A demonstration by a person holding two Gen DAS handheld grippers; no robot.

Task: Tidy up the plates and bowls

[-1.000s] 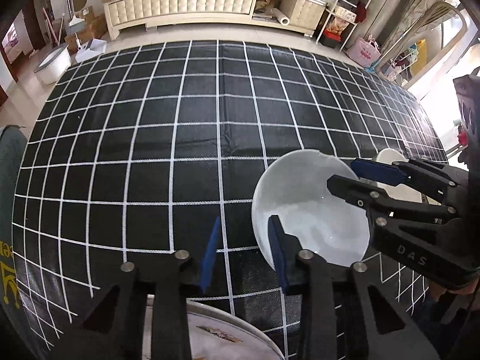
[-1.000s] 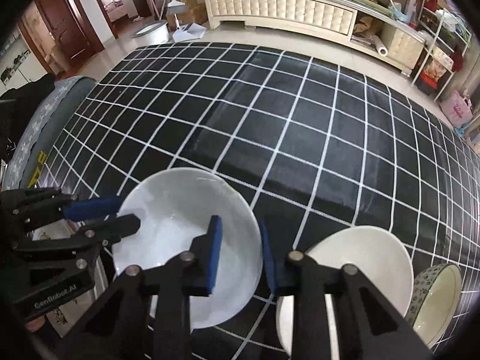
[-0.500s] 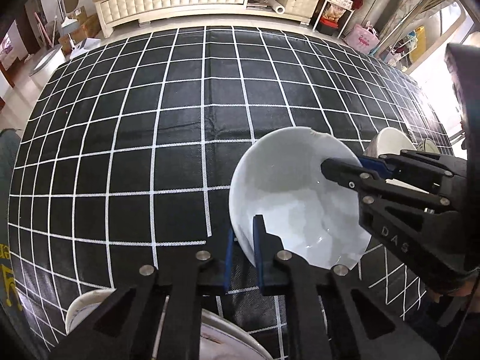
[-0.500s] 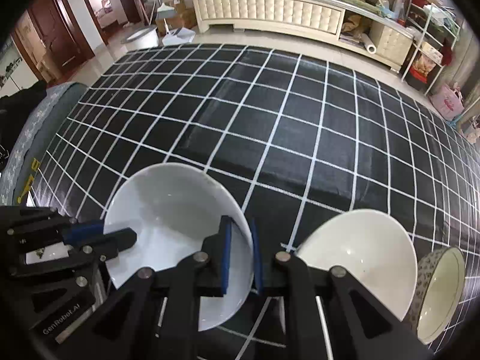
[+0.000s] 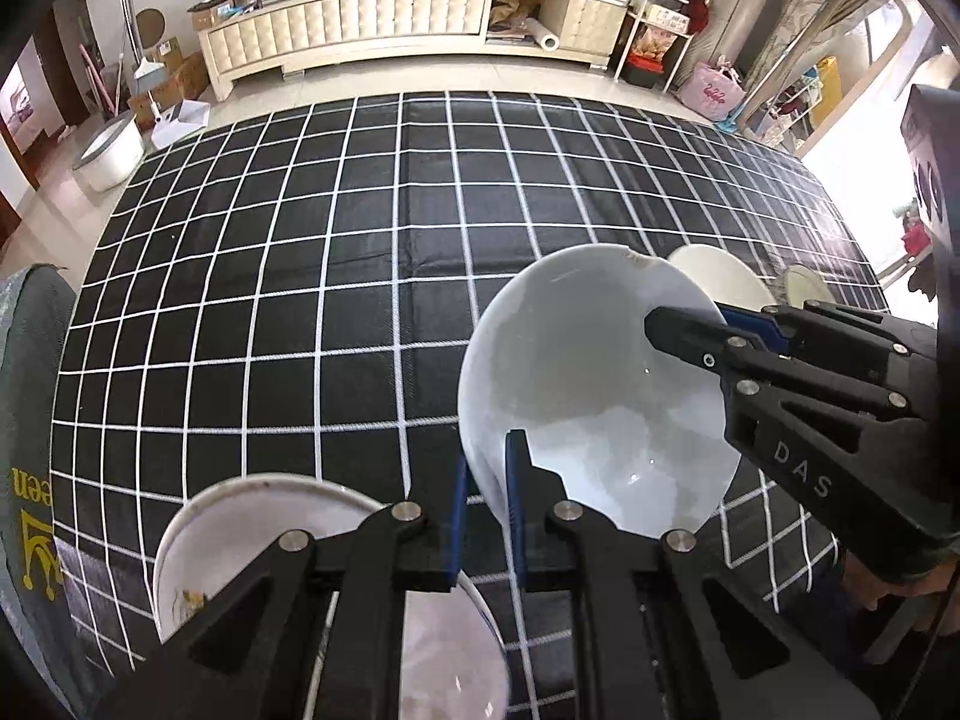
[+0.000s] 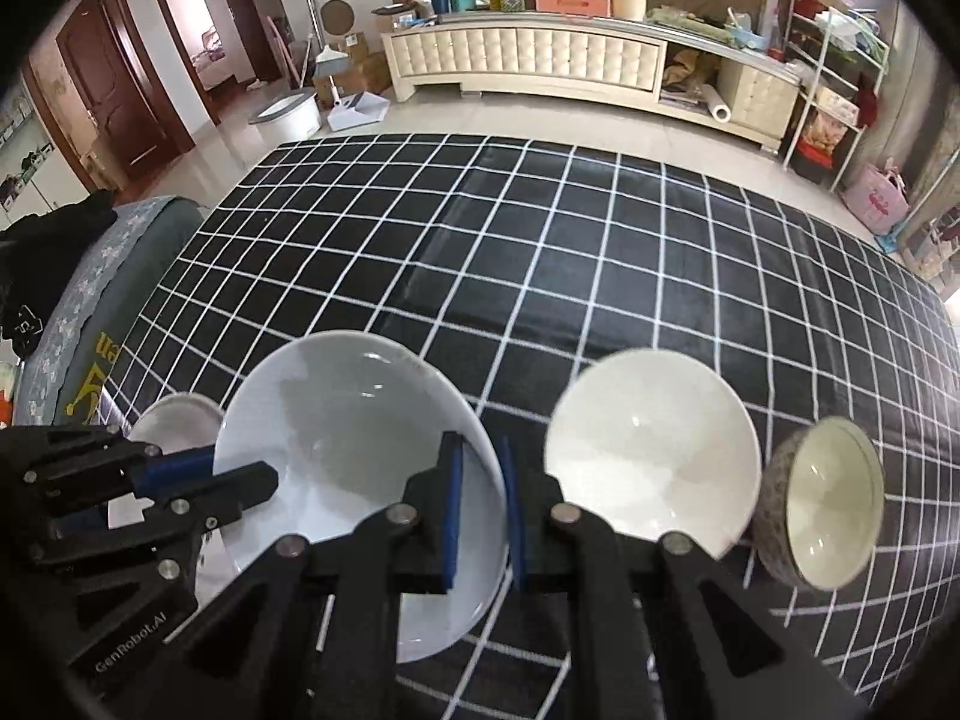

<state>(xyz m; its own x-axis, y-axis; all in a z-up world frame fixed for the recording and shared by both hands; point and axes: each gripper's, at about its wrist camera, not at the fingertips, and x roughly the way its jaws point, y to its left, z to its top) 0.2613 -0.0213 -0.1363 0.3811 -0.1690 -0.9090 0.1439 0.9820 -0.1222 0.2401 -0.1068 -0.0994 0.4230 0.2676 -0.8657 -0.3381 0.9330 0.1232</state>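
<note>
Since a second ago, both claws have closed from apart onto opposite sides of the large glossy white ceramic bowl (image 5: pixel 594 396), and the bowl now appears lifted, tilted above the cloth.

A worktop covered by a black cloth with a white grid (image 5: pixel 300 276) fills both views. Beyond it lie a pale tiled floor, a long cream tufted cabinet (image 5: pixel 384 24) crowded with boxes and bottles, and a wire shelf rack (image 6: pixel 834 78) to the right. A dark wooden door (image 6: pixel 114 90) stands on the left of the right wrist view.

The white bowl faces mouth-up but tipped, its opening leaning toward the left wrist camera. Being round, it has no long axis.

The left claw (image 5: pixel 486 510) pinches the bowl's near-left rim, blue pads on either side of the wall. The right claw (image 6: pixel 480 510) is clamped on the opposite rim the same way, one pad inside, one outside.

Under the left claw sits a white dish with a worn, stained rim (image 5: pixel 240 516). To the right of the held bowl, a cream bowl (image 6: pixel 648 468) rests on the cloth, and just beside it a small bowl with a grey patterned outside (image 6: pixel 822 516) lies tipped on its side, mouth facing the camera.
</note>
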